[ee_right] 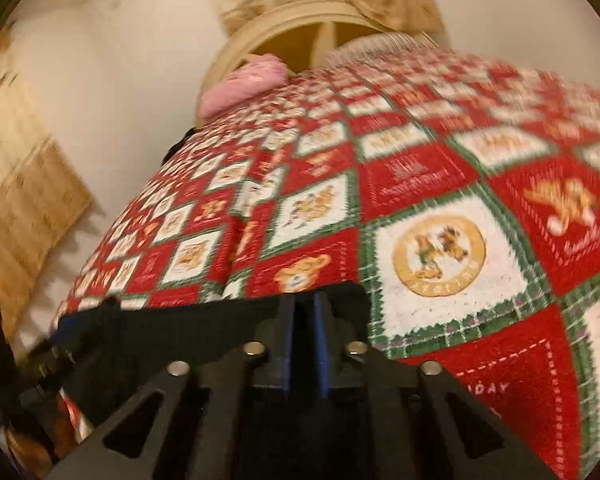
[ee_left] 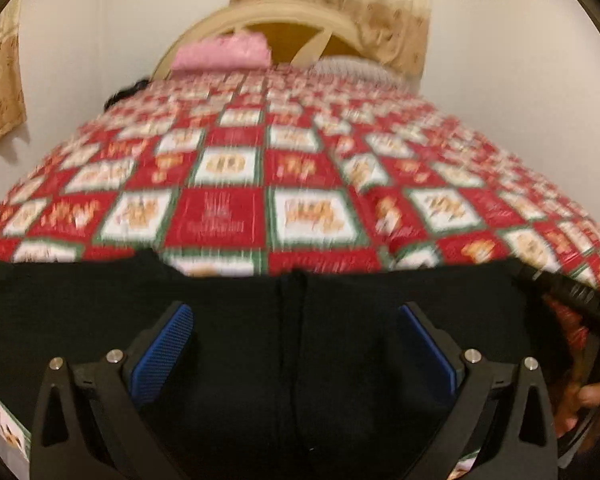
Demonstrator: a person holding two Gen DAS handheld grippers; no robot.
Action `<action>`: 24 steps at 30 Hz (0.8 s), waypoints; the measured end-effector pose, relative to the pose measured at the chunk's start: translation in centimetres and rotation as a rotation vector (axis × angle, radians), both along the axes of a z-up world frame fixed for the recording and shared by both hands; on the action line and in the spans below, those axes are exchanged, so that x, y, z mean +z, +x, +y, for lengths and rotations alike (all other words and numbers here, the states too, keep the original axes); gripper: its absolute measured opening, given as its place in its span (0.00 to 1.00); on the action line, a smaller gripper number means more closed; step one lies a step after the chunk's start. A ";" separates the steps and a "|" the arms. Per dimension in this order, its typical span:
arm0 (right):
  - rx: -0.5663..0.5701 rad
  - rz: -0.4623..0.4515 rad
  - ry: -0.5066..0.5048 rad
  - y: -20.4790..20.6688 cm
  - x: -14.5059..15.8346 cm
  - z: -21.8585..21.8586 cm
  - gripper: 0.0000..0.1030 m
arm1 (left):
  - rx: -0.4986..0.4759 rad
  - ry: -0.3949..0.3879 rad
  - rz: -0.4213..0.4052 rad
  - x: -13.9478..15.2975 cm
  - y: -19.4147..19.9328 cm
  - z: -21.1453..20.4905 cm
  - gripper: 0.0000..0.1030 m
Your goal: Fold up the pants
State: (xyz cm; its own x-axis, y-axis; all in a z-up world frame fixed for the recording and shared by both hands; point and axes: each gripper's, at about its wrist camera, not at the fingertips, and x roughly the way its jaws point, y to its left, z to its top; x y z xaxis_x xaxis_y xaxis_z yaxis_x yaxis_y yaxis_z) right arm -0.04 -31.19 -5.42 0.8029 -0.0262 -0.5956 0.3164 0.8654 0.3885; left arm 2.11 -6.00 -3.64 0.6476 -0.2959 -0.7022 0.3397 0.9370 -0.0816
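My L gripper (ee_left: 296,340) is wide open, nothing pinched, over the black fabric pants (ee_left: 260,320) spread at the near edge of the red-white-green patchwork quilt (ee_left: 236,184). R gripper (ee_right: 303,332) is closed; can't tell if cloth's pinched. Prob lining up a fold.

My blue pads (ee_left: 162,354) flank black pants (ee_left: 260,320) on a red, white and green checked quilt (ee_left: 300,168); pink pillow (ee_left: 224,53), cream headboard (ee_left: 284,14), gold-patterned curtain (ee_left: 380,4) behind.
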 end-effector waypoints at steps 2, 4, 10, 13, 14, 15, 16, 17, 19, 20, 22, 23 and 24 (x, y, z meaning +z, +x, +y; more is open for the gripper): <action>-0.013 -0.016 0.070 -0.1 -0.2 -1.0 0.03 | 0.034 0.028 0.054 -1.4 0.4 0.1 1.00; -0.002 -0.033 0.125 -0.1 -0.4 -2.0 0.03 | 0.038 0.029 0.061 -2.0 0.3 0.6 1.00; 0.076 -0.178 0.038 -5.0 2.4 0.8 0.06 | 0.016 0.037 0.042 -1.5 -1.7 1.4 1.00; 0.149 -0.159 -0.038 -7.2 2.7 3.7 0.06 | 0.009 0.047 0.027 -2.2 -1.8 1.2 1.00; 0.166 -0.143 -0.057 -7.6 2.3 4.3 0.06 | 0.005 0.052 0.009 -2.3 -2.1 1.1 1.00; 0.185 -0.119 -0.079 -7.9 1.5 4.9 0.06 | 0.004 0.050 0.004 -2.4 -1.9 1.2 1.00; 0.186 -0.077 -0.110 -8.0 0.4 5.3 0.06 | -0.002 0.042 -0.004 -2.5 -1.8 1.2 1.00; 0.174 -0.040 -0.129 -8.2 -0.6 5.2 0.06 | -0.007 0.040 -0.012 -2.5 -1.9 1.3 1.00; 0.168 -0.112 -0.094 -9.3 -1.8 4.6 0.06 | -0.019 0.040 -0.008 -2.3 -1.9 1.5 1.00; 0.159 -0.115 -0.057 -9.3 -2.0 4.2 0.06 | -0.022 0.042 -0.002 -2.1 -1.9 1.7 1.00; 0.156 -0.081 -0.059 -9.0 -1.3 4.3 0.06 | -0.029 0.038 0.006 -1.4 -2.0 2.7 1.00; 0.156 -0.071 -0.081 -9.0 -0.8 4.6 0.06 | -0.017 0.033 -0.011 -0.7 -2.2 4.0 1.00; 0.160 -0.078 -0.130 -9.2 0.1 5.4 0.06 | 0.005 0.037 -0.033 -0.1 -2.3 5.1 1.00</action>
